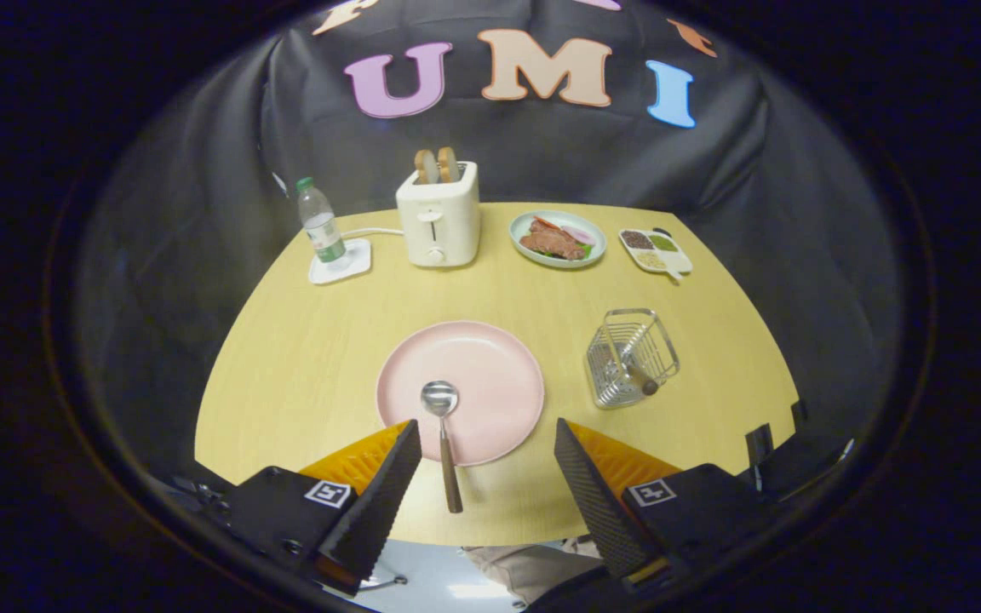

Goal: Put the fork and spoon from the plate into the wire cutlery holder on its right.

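The hand-held gripper (488,455) hovered spread and empty over the worktop's (303,358) near edge, the spoon (444,434) lying between its fingers, bowl on the pink plate (490,375), handle overhanging. Pinching that handle squarely seemed best before carrying it to the wire cutlery holder (631,358), where a utensil already stood.

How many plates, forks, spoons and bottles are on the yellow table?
Plates: 2, the pink plate and the food plate
Forks: 1, the fork in the wire cutlery holder
Spoons: 1, the spoon, between the open hand-held gripper's fingers
Bottles: 1, the water bottle
Total: 5
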`<state>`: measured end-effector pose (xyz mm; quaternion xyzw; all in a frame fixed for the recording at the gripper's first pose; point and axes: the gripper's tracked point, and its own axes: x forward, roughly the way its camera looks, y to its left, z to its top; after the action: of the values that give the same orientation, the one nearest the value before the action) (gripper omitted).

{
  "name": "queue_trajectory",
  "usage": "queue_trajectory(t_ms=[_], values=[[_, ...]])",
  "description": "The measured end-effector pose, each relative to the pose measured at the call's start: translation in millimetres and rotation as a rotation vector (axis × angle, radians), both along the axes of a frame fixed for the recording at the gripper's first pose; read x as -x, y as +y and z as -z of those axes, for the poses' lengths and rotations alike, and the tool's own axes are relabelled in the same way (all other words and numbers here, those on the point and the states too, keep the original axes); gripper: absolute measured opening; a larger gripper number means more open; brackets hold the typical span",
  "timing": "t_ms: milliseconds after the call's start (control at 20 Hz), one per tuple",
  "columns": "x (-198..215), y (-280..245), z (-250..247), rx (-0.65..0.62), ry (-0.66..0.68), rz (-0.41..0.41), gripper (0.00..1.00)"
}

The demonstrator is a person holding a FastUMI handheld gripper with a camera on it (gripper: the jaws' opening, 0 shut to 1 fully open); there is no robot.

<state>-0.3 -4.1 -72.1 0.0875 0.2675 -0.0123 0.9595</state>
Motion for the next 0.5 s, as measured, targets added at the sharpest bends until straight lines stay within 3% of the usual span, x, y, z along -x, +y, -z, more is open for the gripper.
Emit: queue_trajectory(t_ms=[500], values=[[4.4, 24.9, 72.2, 0.024, -0.157, -0.059, 0.99]])
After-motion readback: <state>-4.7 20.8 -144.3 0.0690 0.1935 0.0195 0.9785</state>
